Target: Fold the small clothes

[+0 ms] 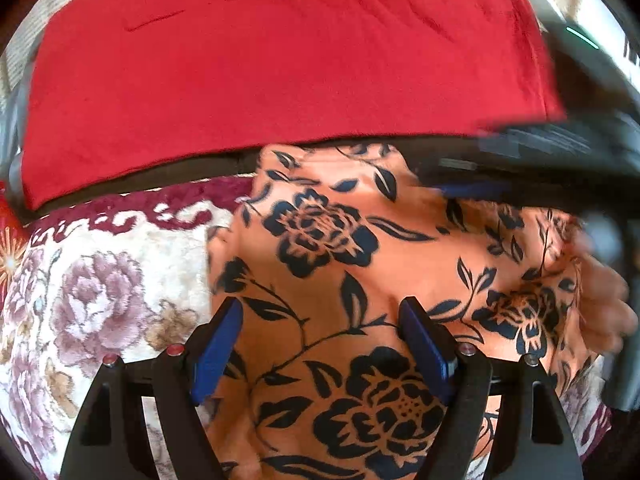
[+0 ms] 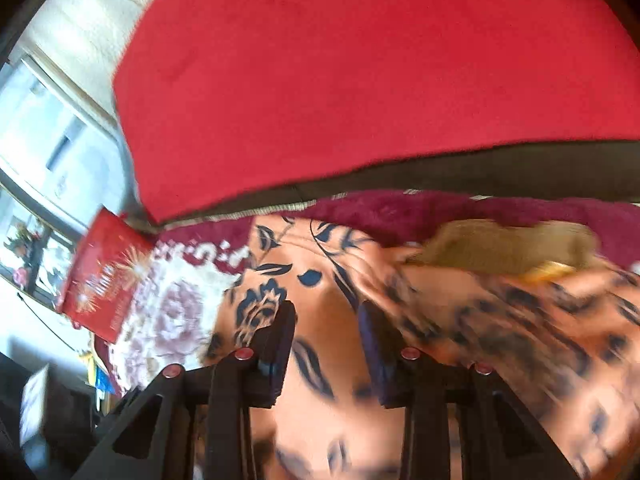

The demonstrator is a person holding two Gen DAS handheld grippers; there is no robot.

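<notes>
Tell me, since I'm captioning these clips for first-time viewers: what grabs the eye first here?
The orange cloth with dark blue flowers stands out, spread over a floral rug beneath both grippers. Behind it, a big red velvety cushion fills the top of both views. The left gripper hovers with jaws apart over the cloth.

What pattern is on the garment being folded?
Orange with dark navy flowers and leaves, sharpest in the left wrist view.

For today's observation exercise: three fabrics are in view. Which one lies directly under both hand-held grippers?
The orange cloth with dark blue flowers, not the plain red cushion behind or the cream, purple-flowered cover beneath.
</notes>
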